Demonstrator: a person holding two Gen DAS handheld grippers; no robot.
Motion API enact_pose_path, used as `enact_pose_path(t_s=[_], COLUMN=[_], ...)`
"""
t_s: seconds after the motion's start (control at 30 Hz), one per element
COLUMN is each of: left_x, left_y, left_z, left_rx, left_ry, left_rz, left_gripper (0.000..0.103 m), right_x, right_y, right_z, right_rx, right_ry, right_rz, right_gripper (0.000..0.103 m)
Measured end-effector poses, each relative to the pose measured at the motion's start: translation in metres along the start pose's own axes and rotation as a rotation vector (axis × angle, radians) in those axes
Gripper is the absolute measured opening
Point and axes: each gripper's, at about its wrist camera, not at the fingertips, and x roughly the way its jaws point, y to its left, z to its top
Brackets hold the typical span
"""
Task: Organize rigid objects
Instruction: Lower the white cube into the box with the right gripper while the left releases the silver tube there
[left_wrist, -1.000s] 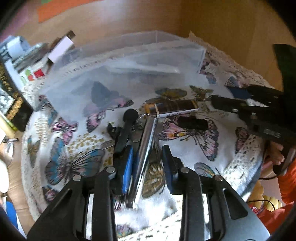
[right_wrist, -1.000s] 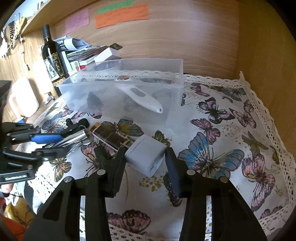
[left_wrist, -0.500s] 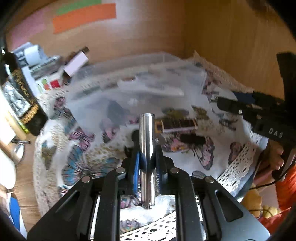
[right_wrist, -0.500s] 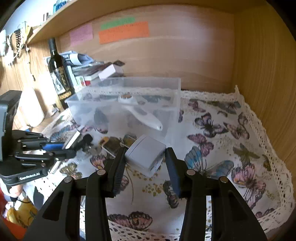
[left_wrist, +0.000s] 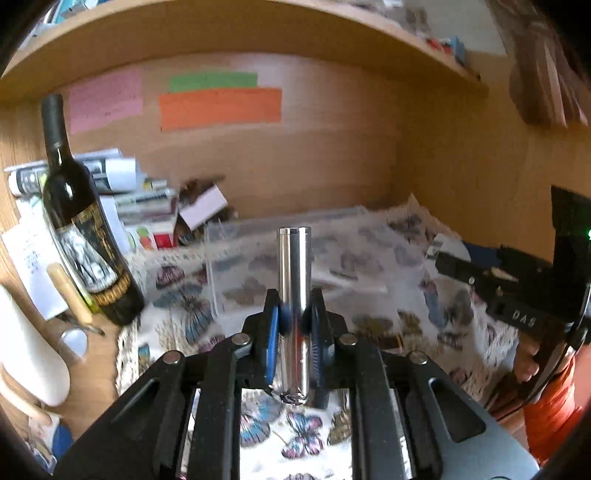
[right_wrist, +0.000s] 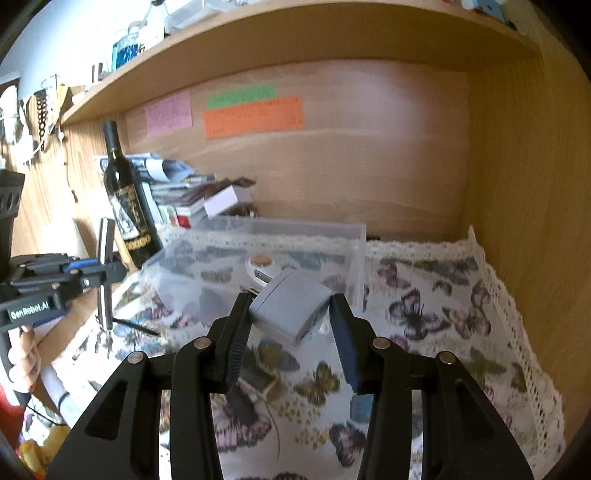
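Note:
My left gripper (left_wrist: 293, 323) is shut on a shiny metal tube (left_wrist: 293, 280) and holds it upright in the air; the tube also shows in the right wrist view (right_wrist: 105, 273), left of the bin. My right gripper (right_wrist: 291, 325) is shut on a grey plug adapter (right_wrist: 290, 310), lifted above the butterfly cloth (right_wrist: 424, 314), in front of the clear plastic bin (right_wrist: 295, 236). A white handheld device (right_wrist: 260, 264) lies inside the bin. A brown box-shaped item (right_wrist: 258, 380) lies on the cloth below my right gripper.
A dark wine bottle (right_wrist: 127, 206) stands left of the bin beside a stack of papers and boxes (right_wrist: 181, 199). Wooden walls close the back and right. A white rounded object (left_wrist: 26, 350) lies at the far left.
Both grippers have risen with their loads. The left one now holds the metal tube upright and higher; the right one lifted the adapter up toward the bin.

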Motion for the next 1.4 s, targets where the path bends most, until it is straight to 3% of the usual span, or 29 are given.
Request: enact_pose_path(t_s=[0.27,0.5,0.63,0.87,1.1,1.4], left_x=[0.007,0.030,0.054,0.110,0.141,0.119], left_y=[0.012,0.022,0.023,0.026,0.026,0.023], left_z=[0.038,0.054,0.056,0.043,0.027,0.031], left_rx=[0.009,-0.005,0.009,0.020,0.024,0.016], left_ry=[-0.066,-0.071,-0.027,0.144,0.250,0.208], left_rz=[0.059,0.078,0.089,0.079,0.069,0.046], left_gripper=[0.015,0.015,0.015,0.015,0.015,0.015], right_x=[0.012,0.035,0.058,0.100,0.126,0.126], right_y=[0.000,-0.003,-0.003,-0.005,-0.006,-0.001], right_z=[0.029,0.045,0.044,0.032,0.021,0.020], right_rx=[-0.024,-0.037,-0.042,-0.052,-0.034,-0.059], right_ry=[-0.040,-0.024,0.030,0.138,0.231,0.231], right_rz=[-0.011,-0.016,-0.003,-0.002,0.052,0.043], right_gripper=[0.040,0.040,0.040,0.040,0.040,0.041])
